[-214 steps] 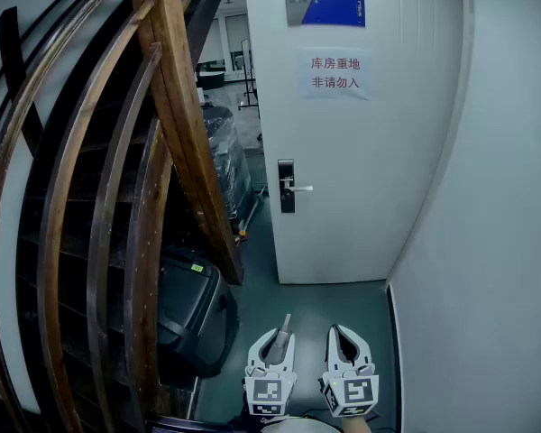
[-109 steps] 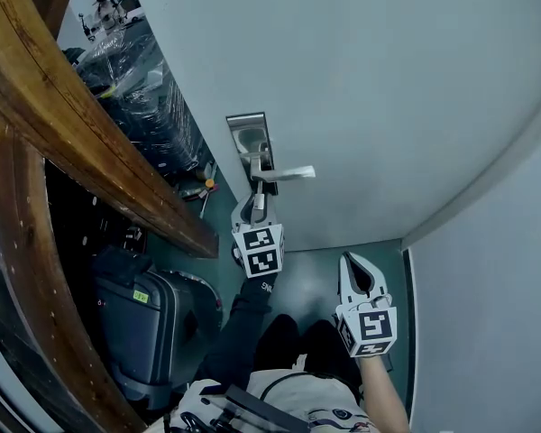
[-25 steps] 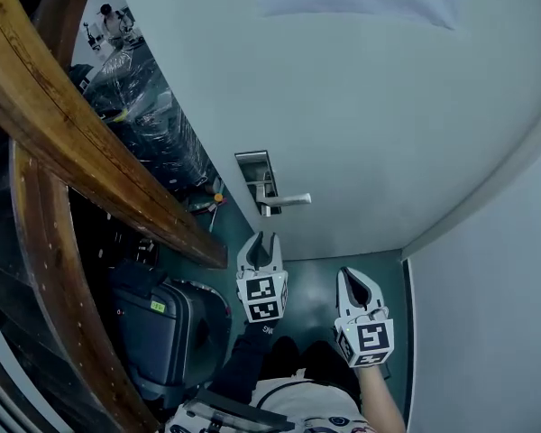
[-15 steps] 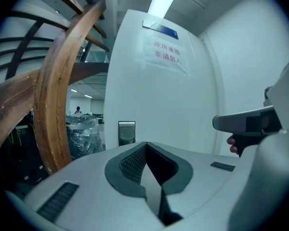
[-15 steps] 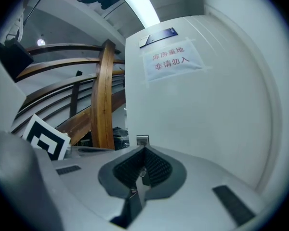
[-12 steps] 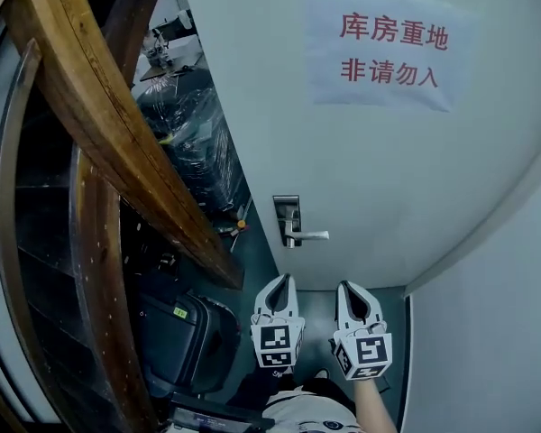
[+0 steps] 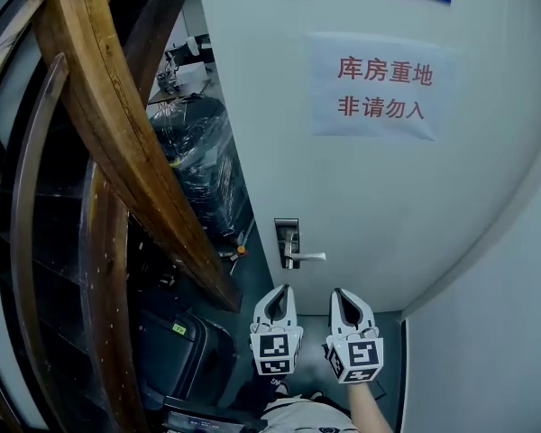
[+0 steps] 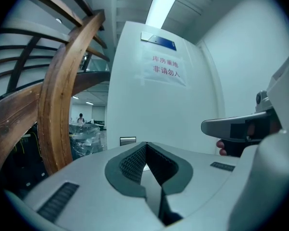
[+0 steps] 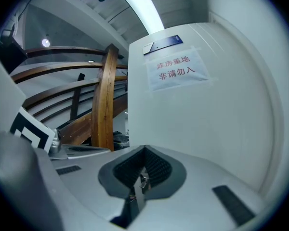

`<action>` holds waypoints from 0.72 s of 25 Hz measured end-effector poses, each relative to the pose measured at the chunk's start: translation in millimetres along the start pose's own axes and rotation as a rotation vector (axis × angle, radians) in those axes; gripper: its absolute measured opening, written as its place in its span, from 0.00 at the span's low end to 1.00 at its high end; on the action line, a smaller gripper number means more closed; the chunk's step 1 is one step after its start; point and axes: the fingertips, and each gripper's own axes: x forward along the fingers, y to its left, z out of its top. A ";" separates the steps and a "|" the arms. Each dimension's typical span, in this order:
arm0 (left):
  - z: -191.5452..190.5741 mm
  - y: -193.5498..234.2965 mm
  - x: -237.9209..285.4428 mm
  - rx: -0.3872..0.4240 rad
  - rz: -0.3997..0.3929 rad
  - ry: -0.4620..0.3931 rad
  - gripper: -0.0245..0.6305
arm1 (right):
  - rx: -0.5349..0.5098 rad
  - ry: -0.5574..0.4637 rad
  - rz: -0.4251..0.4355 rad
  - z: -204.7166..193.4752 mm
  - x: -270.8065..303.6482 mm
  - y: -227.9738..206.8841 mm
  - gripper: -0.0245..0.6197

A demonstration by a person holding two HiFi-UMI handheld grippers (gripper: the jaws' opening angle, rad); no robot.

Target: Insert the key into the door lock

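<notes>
The white door [image 7: 388, 206] carries a dark lock plate [image 7: 287, 233] with a silver handle [image 7: 308, 257] pointing right. I cannot make out a key at the lock or in either gripper. My left gripper [image 7: 282, 288] hangs a little below the lock, short of the door, its jaws shut with nothing between them. My right gripper [image 7: 335, 291] is beside it, also shut and empty. In the left gripper view the jaws [image 8: 144, 144] meet at the tips, with the top of the lock plate [image 8: 127, 140] just above them. The right gripper view shows its tips [image 9: 144, 148] touching.
A curved wooden stair rail [image 7: 117, 133] stands close on the left, with a dark suitcase [image 7: 176, 341] and a plastic-wrapped bundle [image 7: 203, 165] behind it. A paper sign [image 7: 379, 87] hangs on the door. A white wall [image 7: 496, 332] closes the right side.
The left gripper stood open just below the handle a second ago and is now shut and empty. Both grippers have risen and now sit side by side. The head view has tilted up.
</notes>
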 end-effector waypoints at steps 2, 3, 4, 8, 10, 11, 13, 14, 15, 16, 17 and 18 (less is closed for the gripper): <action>2.3 -2.2 1.6 0.008 -0.007 -0.007 0.04 | -0.007 -0.009 0.000 4.1 -0.2 -0.9 0.05; 3.1 -3.4 2.6 0.010 -0.011 -0.009 0.04 | -0.010 -0.014 0.000 6.0 -0.1 -1.4 0.05; 3.8 -4.5 3.6 0.011 -0.015 -0.010 0.04 | -0.012 -0.017 0.001 7.4 0.1 -1.7 0.05; 6.3 -7.8 5.9 0.014 -0.025 -0.012 0.04 | -0.018 -0.019 0.005 9.1 1.4 -1.4 0.05; 6.5 -8.4 6.7 0.018 -0.026 -0.012 0.04 | -0.022 -0.020 0.002 8.9 2.1 -1.5 0.05; 6.2 -8.7 7.2 0.019 -0.026 -0.012 0.04 | -0.025 -0.021 0.001 8.8 2.4 -1.8 0.05; 5.8 -9.7 8.0 0.018 -0.028 -0.012 0.04 | -0.027 -0.023 -0.003 9.3 2.6 -2.9 0.05; 5.7 -10.2 8.2 0.017 -0.030 -0.012 0.04 | -0.027 -0.025 -0.006 9.7 2.4 -3.5 0.05; 5.5 -10.5 8.3 0.016 -0.032 -0.011 0.04 | -0.027 -0.027 -0.008 10.2 2.2 -4.1 0.05; 5.4 -10.5 8.2 0.016 -0.032 -0.010 0.04 | -0.026 -0.027 -0.009 10.5 2.0 -4.4 0.05; 5.3 -10.4 7.9 0.016 -0.033 -0.008 0.04 | -0.028 -0.028 -0.010 10.8 1.9 -4.5 0.05; 5.2 -10.3 7.6 0.017 -0.032 -0.006 0.04 | -0.030 -0.027 -0.011 11.1 1.8 -4.6 0.05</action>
